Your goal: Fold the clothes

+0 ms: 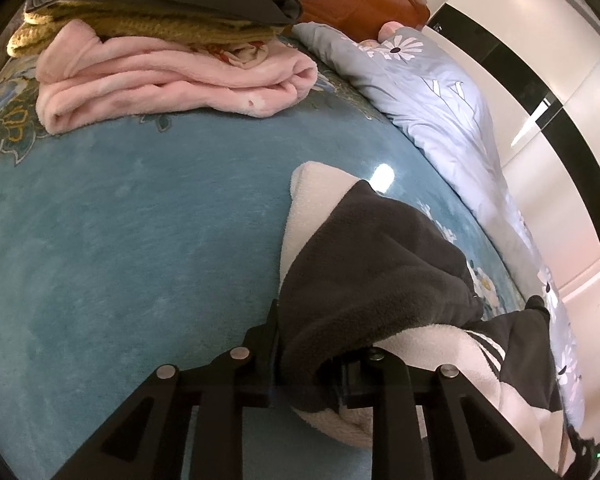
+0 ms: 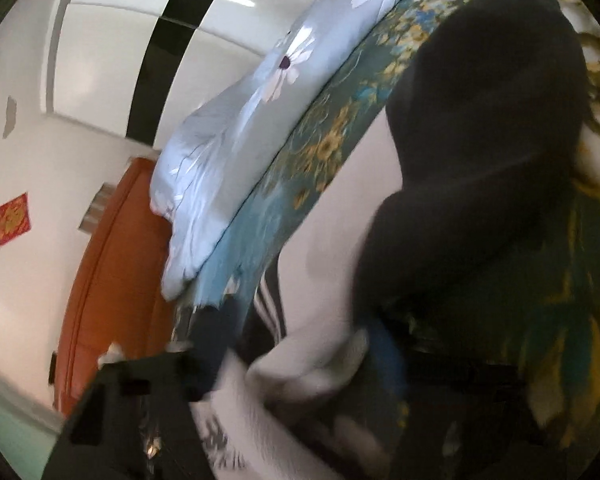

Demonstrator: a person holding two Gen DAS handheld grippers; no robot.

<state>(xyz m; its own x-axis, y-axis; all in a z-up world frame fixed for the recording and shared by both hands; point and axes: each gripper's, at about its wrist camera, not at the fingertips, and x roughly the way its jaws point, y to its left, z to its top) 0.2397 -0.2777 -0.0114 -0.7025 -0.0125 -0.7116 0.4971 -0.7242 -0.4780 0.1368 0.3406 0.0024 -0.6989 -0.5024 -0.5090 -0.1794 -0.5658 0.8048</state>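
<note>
Where the left gripper (image 1: 308,360) reaches forward, its jaws are seen nearly closed and clamped on a fold of the black-and-cream fleece garment (image 1: 372,264), whose dark part is bunched between the fingers while the cream lining spreads beneath. The garment is laid on a teal bedspread (image 1: 120,240) with a floral border, and white stripes are visible on its dark sleeve at the lower right. Farther off on the same bedspread a stack of folded clothes (image 1: 172,80) is set, with a pink fleece at the bottom, a mustard knit above it and grey pieces on top; the stack's upper part is cut off by the frame edge. A pale blue quilt (image 1: 440,100) printed with daisies is heaped along the far side of the bed, and an orange-brown headboard (image 1: 360,8) and white wall panels with a black band are seen beyond. In the right wrist view the right gripper (image 2: 284,384) is heavily blurred; its jaws stand partly apart with cream fleece bunched between them, but whether the pads press on the cloth cannot be told. A red square decoration (image 2: 13,219) is fixed on the white wall.
</note>
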